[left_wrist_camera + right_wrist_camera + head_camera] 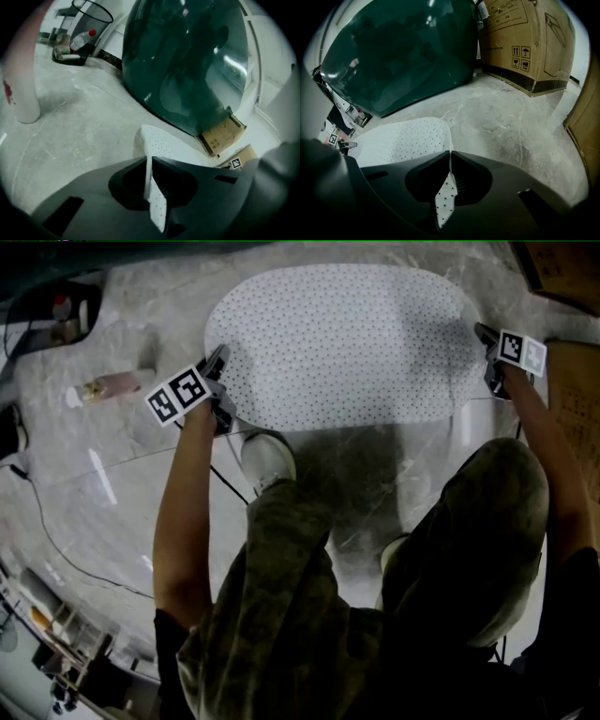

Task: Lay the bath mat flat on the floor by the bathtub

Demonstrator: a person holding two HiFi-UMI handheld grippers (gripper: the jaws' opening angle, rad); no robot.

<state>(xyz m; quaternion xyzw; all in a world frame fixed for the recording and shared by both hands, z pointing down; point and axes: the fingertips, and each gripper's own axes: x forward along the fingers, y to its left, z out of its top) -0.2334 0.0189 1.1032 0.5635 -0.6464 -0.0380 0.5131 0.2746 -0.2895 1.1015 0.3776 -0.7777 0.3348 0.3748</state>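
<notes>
Holding bath mat [347,343] at both ends; left gripper [150,159] has its jaws nearly together, pinched on the mat's edge; right gripper [450,152] is clamped tight on the opposite edge; mat is spread out over the marble floor [70,136] just beside the dark green bathtub [187,61], held edges lifted; wire bin [91,16] stands far back, red-capped bottle [79,41] at its base, inside or beside it I can't tell; cardboard box [525,42] near the tub is closed, contents unseen.
</notes>
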